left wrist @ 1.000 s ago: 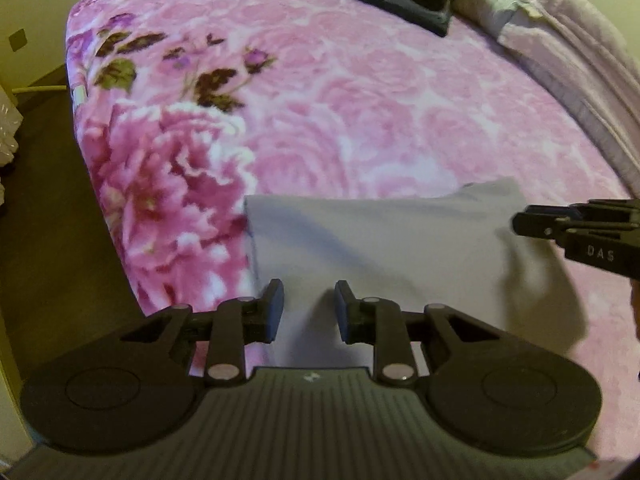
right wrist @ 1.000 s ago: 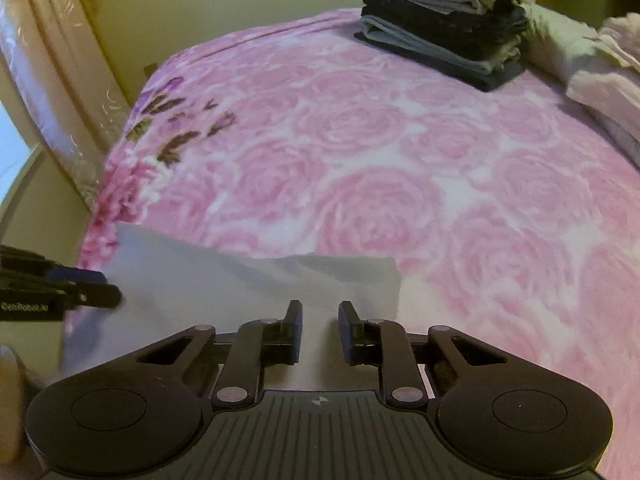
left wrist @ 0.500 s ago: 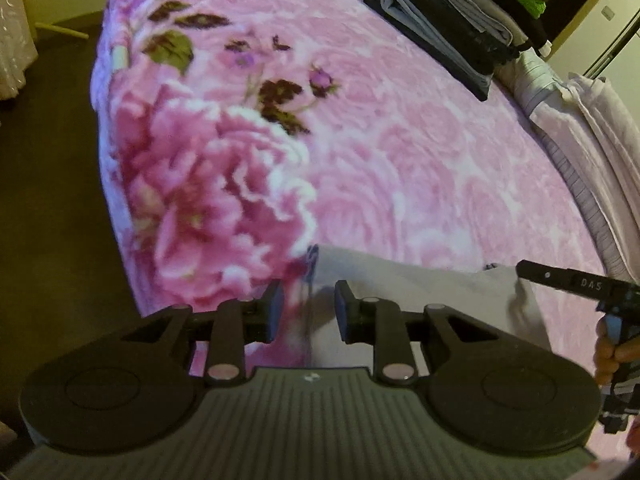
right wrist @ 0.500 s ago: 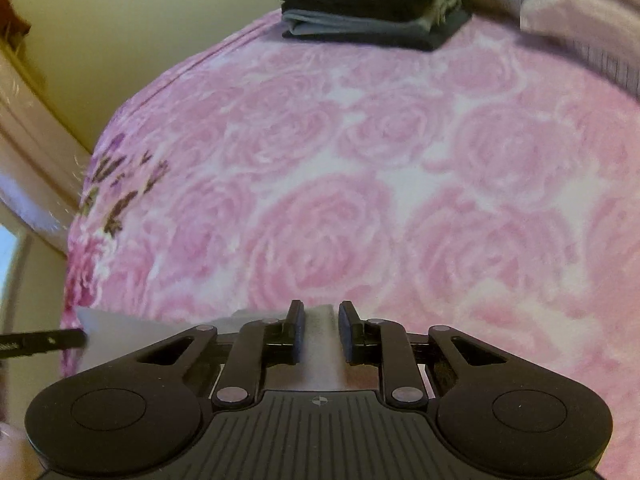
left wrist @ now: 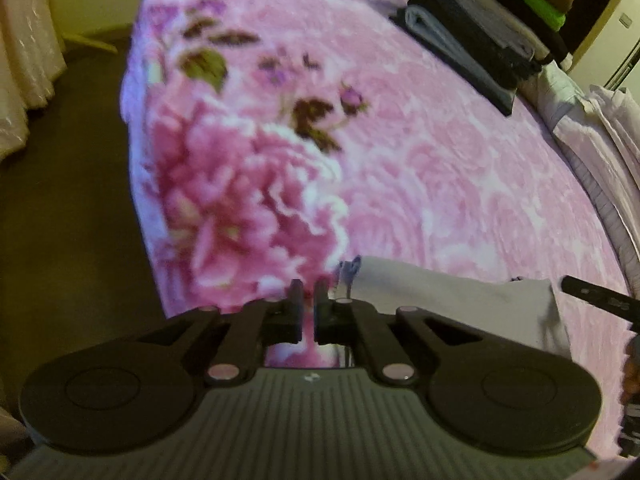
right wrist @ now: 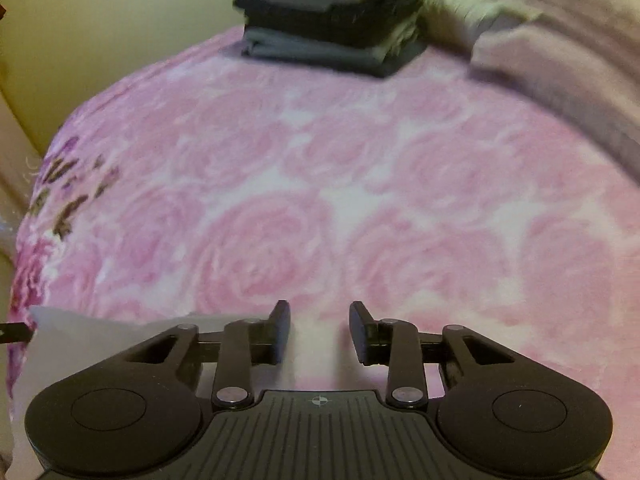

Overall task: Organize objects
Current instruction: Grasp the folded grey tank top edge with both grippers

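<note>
Grey folded cloth [left wrist: 452, 300] lies at near edge of pink floral blanket [left wrist: 440, 168]. Left gripper [left wrist: 307, 292] fingers nearly together, nothing between, just left of cloth corner. Right gripper [right wrist: 320, 312] spread wide, empty. Stack of folded clothes [right wrist: 332, 20] far end.

- We counted one grey folded cloth [left wrist: 452, 300] on the bed.
- We counted one pink floral blanket [left wrist: 420, 168] covering that bed.
- We recorded one stack of folded clothes [right wrist: 332, 20] at the far end; its layers were too blurred to count.
- We counted one pale heaped bedding pile [right wrist: 560, 48] beside the stack.
- We counted two grippers: left gripper [left wrist: 307, 304], right gripper [right wrist: 319, 322].
</note>
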A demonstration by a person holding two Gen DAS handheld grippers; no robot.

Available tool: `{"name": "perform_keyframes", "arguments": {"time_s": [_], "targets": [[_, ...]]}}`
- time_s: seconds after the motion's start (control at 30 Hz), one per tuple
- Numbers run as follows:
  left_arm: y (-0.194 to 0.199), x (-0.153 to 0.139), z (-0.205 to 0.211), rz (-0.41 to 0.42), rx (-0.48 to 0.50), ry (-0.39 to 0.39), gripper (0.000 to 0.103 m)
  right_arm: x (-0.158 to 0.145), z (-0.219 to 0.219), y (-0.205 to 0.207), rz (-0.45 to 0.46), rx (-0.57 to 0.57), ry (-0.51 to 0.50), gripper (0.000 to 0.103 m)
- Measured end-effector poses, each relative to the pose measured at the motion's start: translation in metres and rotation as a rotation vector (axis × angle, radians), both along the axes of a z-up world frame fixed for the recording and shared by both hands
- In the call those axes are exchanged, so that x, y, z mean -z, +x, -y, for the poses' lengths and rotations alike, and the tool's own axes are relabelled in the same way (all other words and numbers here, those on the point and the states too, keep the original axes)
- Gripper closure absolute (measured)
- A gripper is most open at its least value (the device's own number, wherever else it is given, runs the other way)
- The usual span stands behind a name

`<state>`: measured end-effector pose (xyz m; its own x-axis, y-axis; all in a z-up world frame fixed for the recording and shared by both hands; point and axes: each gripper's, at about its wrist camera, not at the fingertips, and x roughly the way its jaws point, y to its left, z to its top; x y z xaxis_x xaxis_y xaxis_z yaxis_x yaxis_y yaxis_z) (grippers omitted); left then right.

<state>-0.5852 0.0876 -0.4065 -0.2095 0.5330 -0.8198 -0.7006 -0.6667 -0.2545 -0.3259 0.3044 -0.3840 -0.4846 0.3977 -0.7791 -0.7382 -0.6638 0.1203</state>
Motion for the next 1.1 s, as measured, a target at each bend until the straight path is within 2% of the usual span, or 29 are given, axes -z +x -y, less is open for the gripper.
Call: {"name": "perform_keyframes", "arguments": {"time_s": [0.07, 0.17, 0.33, 0.37, 0.4, 0.5, 0.63, 0.73, 0.83, 0.87, 0.93, 1.1], "targets": [[0.014, -0.014, 0.006, -0.019, 0.044, 0.011, 0.102, -0.016, 0.017, 0.011, -0.038, -0.048, -0.029, 0.073], [0.052, -0.022, 0.006, -0.025, 0.153, 0.011, 0.102, -0.025, 0.054, 0.018, -0.018, -0.135, -0.05, 0.074], [0.109, 0.0, -0.005, -0.066, 0.298, -0.058, 0.1, -0.007, 0.115, 0.015, 0.101, -0.296, -0.023, 0.074], [0.115, 0.006, -0.006, -0.091, 0.308, -0.102, 0.1, -0.001, 0.121, 0.017, 0.122, -0.307, -0.018, 0.074], [0.118, 0.012, -0.003, -0.104, 0.302, -0.15, 0.1, 0.004, 0.124, 0.021, 0.142, -0.322, -0.015, 0.074], [0.106, 0.013, 0.021, -0.033, 0.222, -0.143, 0.1, 0.012, 0.12, 0.044, 0.167, -0.312, -0.033, 0.074], [0.088, 0.003, 0.045, 0.011, 0.152, -0.198, 0.1, 0.011, 0.094, 0.071, 0.214, -0.249, -0.122, 0.073], [0.066, -0.013, 0.06, 0.062, 0.095, -0.137, 0.095, 0.003, 0.07, 0.085, 0.132, -0.207, -0.235, 0.071], [0.043, -0.017, 0.061, 0.158, 0.054, -0.051, 0.078, 0.002, 0.04, 0.089, -0.01, -0.131, -0.365, 0.057], [0.037, -0.013, 0.058, 0.205, 0.047, -0.031, 0.072, 0.004, 0.031, 0.088, -0.059, -0.107, -0.393, 0.056], [0.024, -0.001, 0.049, 0.284, 0.029, 0.0, 0.071, 0.012, 0.016, 0.081, -0.123, -0.078, -0.442, 0.056], [0.01, 0.027, 0.031, 0.35, 0.035, 0.018, 0.07, 0.038, -0.01, 0.064, -0.184, -0.075, -0.553, 0.056]]}}
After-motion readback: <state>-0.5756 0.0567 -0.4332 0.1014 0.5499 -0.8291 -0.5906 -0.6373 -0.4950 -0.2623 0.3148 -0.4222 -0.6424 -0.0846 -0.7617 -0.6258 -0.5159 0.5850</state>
